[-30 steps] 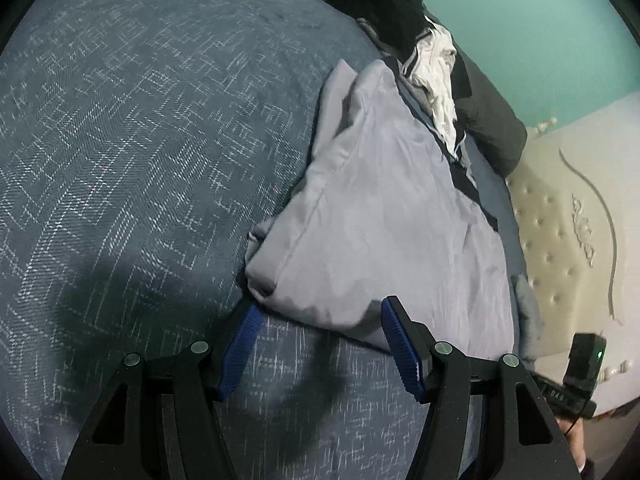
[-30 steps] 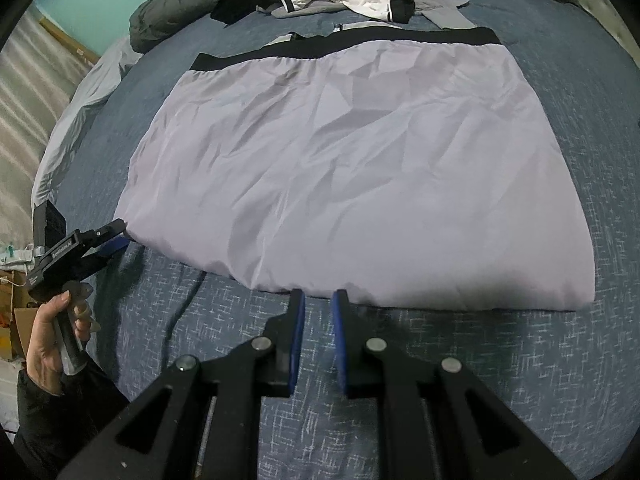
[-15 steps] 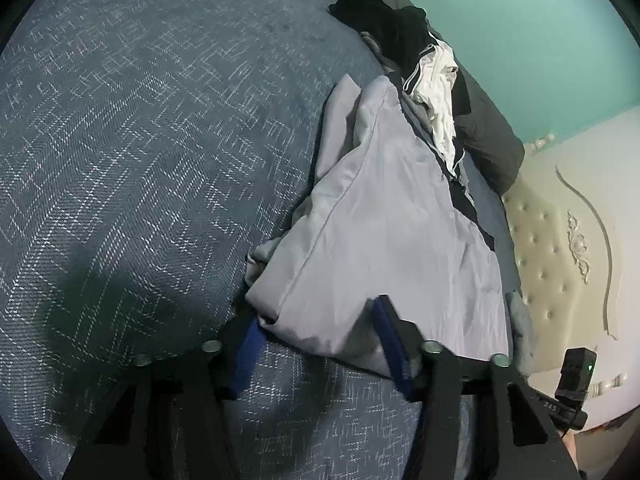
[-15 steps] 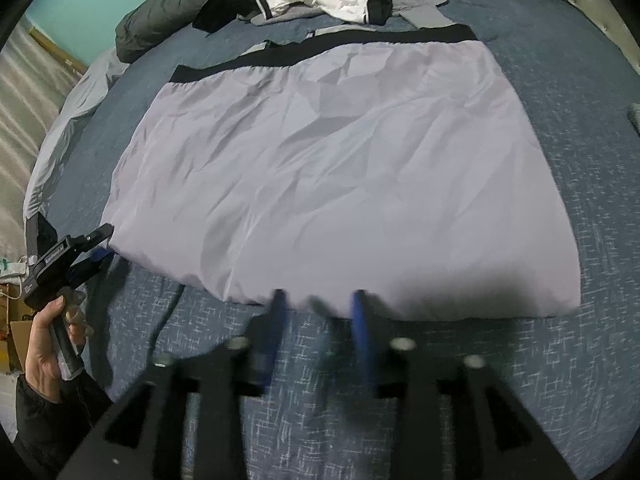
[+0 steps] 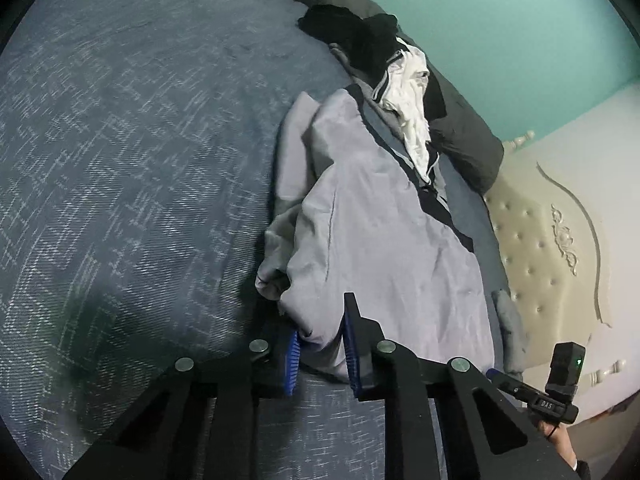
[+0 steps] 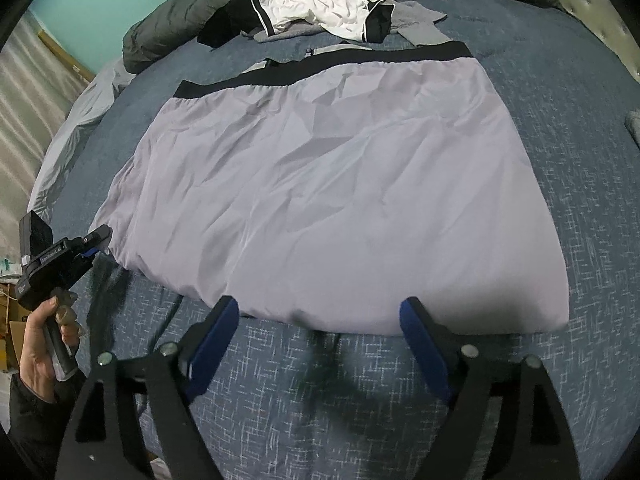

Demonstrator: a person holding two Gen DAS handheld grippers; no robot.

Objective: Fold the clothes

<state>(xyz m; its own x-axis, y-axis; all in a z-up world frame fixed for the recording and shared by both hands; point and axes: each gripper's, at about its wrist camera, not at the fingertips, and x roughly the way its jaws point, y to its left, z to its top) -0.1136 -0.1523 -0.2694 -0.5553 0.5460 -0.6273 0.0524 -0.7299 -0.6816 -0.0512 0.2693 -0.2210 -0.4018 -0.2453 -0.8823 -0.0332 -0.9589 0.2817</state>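
A pale grey pair of shorts (image 6: 332, 200) with a black waistband (image 6: 320, 70) lies spread flat on the blue patterned bed (image 6: 592, 208), its waistband toward the far side and its hem toward the right wrist camera. The left tongs (image 5: 320, 344) are closed on the near corner of the hem, with cloth bunched between the blue pads (image 5: 291, 364); from this angle how firm the bite is looks hard to judge. In the right wrist view the same tongs (image 6: 94, 242) meet the garment's left corner, held by a hand (image 6: 44, 344) in a dark sleeve. The right tongs (image 6: 320, 344) stand wide apart and hold nothing, just short of the hem's near edge. Beyond the waistband a heap of clothes (image 6: 320, 0), white and black, rests against a dark grey duvet (image 6: 168, 36). A cream tufted headboard (image 5: 552, 248) stands at the bed's edge.
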